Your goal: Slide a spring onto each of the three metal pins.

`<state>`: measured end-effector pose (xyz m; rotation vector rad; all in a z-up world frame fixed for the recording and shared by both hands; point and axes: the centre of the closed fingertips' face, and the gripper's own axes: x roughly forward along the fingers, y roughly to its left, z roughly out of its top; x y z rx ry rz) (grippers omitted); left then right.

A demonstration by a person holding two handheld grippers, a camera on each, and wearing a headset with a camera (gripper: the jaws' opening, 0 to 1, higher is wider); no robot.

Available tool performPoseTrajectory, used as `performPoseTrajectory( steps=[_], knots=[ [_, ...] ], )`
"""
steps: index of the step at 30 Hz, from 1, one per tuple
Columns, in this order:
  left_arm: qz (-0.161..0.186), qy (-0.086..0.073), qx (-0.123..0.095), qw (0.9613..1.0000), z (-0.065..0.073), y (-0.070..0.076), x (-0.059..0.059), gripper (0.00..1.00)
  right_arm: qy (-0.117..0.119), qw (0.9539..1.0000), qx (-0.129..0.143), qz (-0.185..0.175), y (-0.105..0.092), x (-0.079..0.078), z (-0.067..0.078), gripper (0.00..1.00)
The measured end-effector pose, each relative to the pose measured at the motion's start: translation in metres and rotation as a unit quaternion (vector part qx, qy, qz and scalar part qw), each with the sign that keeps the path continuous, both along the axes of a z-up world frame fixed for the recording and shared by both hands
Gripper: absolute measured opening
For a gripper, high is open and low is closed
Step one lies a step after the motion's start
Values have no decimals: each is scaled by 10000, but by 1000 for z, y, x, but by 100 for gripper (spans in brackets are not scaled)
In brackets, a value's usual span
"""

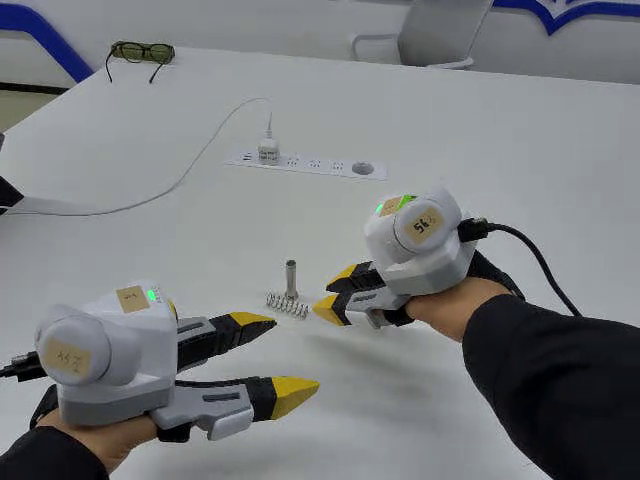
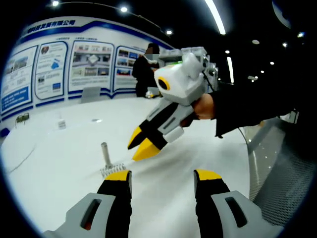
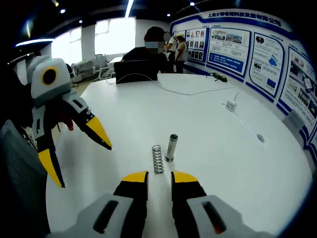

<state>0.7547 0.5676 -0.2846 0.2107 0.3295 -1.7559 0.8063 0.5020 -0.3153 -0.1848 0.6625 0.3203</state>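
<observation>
1. Head view: I hold a pair of tongs in each hand over a white table (image 1: 480, 150). My left tongs (image 1: 285, 352) sit at seven o'clock in the picture, jaws spread wide with nothing between them.
2. My right tongs (image 1: 330, 292) sit just right of centre. Their jaws are parted by a narrow gap and grip nothing.
3. A metal pin (image 1: 291, 278) stands upright on the table near the centre. One spring (image 1: 287, 304) lies on its side just beside the pin's base, at the pin's six o'clock.
4. The yellow tips of my right tongs point at the spring from its three o'clock, very close; I cannot tell whether they touch it.
5. Right gripper view: the spring lies at twelve o'clock from my jaw tips, the pin at one o'clock. My left tongs hang at nine o'clock.
6. Left gripper view: pin and spring sit at eleven o'clock from my left jaws, and my right tongs are at twelve o'clock.
7. Farther off in the head view, a power strip (image 1: 305, 163) lies at the pin's twelve o'clock. A cable (image 1: 190, 165) runs from it toward nine o'clock, and glasses (image 1: 140, 52) rest at eleven o'clock.
</observation>
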Motion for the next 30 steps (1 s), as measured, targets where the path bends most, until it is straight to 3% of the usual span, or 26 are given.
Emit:
performPoseTrajectory(
  steps=[12,30],
  knots=[
    [101,0,51,9999,-2,5,10,51,71,9999,124,-47,6,17,-18,19],
    [187,-19,140,9997,-4,11,16,50,177,9994,272,-118,9,25,-33,15]
  ],
)
